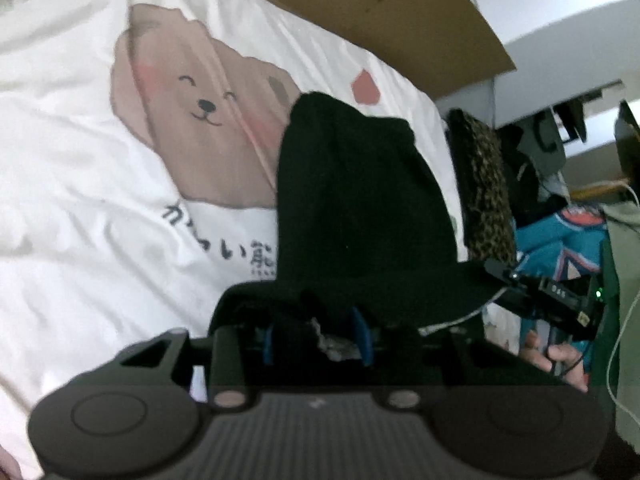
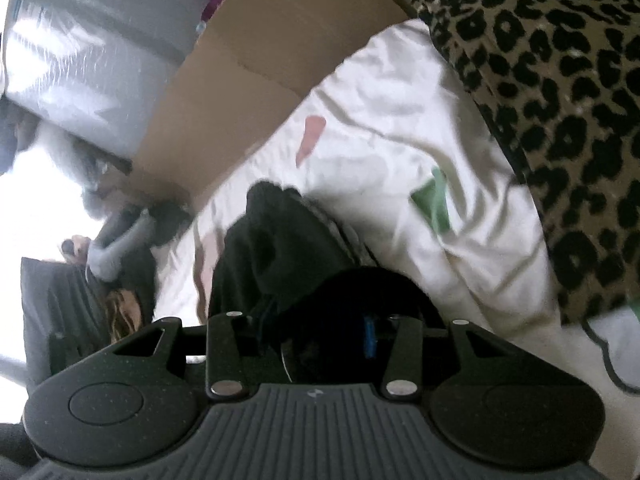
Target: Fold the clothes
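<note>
A black garment (image 1: pixel 360 200) is stretched up over a white bed cover (image 1: pixel 80 200) printed with a brown bear. My left gripper (image 1: pixel 316 332) is shut on its near edge, with cloth bunched between the blue pads (image 1: pixel 364 340). The right gripper's body (image 1: pixel 540 292) shows at the garment's right corner, with a hand (image 1: pixel 556 356) below it. In the right wrist view the same black garment (image 2: pixel 276 248) rises in folds from my right gripper (image 2: pixel 320 336), which is shut on it; only one blue pad (image 2: pixel 370 340) shows.
A leopard-print fabric (image 2: pixel 560 120) lies on the white bed cover (image 2: pixel 400 120) to the right. A cardboard box (image 2: pixel 260 60) and a plastic-wrapped grey bundle (image 2: pixel 88 60) stand behind. Teal clothing (image 1: pixel 560 240) and cables sit beyond the bed's right edge.
</note>
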`<action>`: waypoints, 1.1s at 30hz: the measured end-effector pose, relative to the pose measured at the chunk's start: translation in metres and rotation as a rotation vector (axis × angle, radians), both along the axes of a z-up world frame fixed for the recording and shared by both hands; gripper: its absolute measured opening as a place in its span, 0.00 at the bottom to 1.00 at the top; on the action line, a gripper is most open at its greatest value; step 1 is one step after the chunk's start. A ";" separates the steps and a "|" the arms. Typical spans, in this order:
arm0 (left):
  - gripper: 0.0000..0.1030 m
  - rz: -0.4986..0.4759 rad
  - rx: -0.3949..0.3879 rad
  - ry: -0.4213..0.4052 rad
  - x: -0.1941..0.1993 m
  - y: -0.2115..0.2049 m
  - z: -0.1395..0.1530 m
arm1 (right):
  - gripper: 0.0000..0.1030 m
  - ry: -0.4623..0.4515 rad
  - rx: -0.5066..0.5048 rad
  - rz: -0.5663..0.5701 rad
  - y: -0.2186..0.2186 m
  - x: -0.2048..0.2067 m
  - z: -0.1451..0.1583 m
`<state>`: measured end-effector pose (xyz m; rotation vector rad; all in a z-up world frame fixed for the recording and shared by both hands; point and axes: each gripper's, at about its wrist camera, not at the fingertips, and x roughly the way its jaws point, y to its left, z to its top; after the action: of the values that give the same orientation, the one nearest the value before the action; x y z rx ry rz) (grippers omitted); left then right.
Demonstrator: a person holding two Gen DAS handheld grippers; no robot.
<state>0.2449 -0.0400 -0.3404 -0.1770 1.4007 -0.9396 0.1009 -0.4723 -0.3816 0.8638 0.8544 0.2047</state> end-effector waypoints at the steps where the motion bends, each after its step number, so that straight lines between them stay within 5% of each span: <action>1: 0.39 0.010 0.002 -0.005 0.001 0.001 0.000 | 0.51 -0.005 -0.003 -0.004 0.000 0.002 0.001; 17: 0.41 0.101 0.014 -0.135 0.025 0.007 0.013 | 0.56 -0.076 -0.085 -0.033 -0.001 0.018 0.016; 29: 0.40 -0.009 0.081 -0.234 0.012 0.008 0.010 | 0.51 -0.046 -0.283 0.019 0.004 0.032 0.005; 33: 0.37 -0.059 0.136 -0.284 0.007 0.002 0.002 | 0.40 -0.035 -0.331 0.048 0.006 0.040 -0.001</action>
<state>0.2515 -0.0380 -0.3386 0.0970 1.2058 -0.8768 0.1407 -0.4665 -0.3826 0.5300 0.8481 0.1148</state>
